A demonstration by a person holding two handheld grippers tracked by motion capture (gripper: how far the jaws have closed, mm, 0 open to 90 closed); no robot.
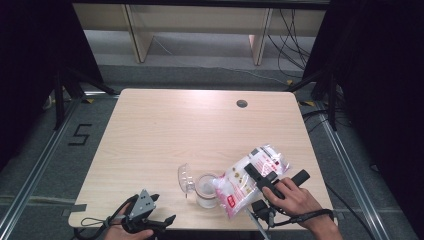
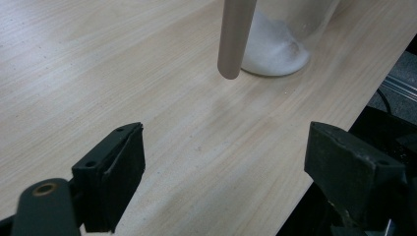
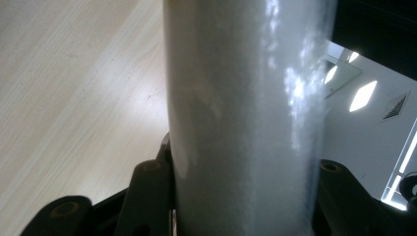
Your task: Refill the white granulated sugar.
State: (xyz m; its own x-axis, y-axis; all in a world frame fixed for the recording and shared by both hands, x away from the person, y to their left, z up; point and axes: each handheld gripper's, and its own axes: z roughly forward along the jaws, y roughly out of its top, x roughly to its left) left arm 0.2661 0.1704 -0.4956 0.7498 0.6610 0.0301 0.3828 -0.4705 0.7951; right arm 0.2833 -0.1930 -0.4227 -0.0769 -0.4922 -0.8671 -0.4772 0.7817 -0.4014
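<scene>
Right gripper (image 1: 264, 176) clamps a clear bag (image 1: 250, 177) of white powder, tilted over a jar (image 1: 206, 191) near the table's (image 1: 165, 130) front edge. Left gripper (image 1: 159, 220) gapes wide, empty, beside it. Bag's red label unreadable.

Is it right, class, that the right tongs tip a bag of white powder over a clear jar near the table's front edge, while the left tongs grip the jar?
Not quite. The left tongs are open, gripping nothing, short of the jar, as the left gripper view shows. The rest stands.
</scene>
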